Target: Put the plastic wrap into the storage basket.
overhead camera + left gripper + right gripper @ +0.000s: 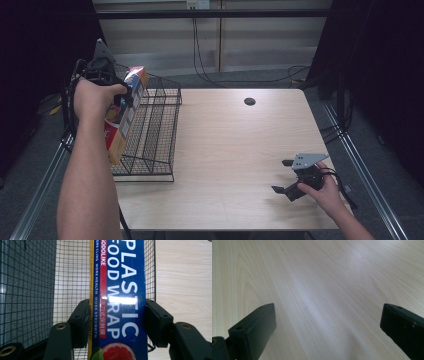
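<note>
A long box of plastic food wrap [124,116], blue with white lettering and a yellow edge [120,302], is held over the left side of a black wire rack [155,130]. My left gripper [122,97] is shut on it, its jaws pressing both long sides of the box [117,317]. The box tilts, its near end low by the rack's front left. Above the table's front right my right gripper [282,176] is open, with bare wood between its jaws [327,322].
The wooden table [235,150] has a round cable hole [249,101] near its back edge. Metal rails run along both sides of the table. Cables lie on the grey floor behind it.
</note>
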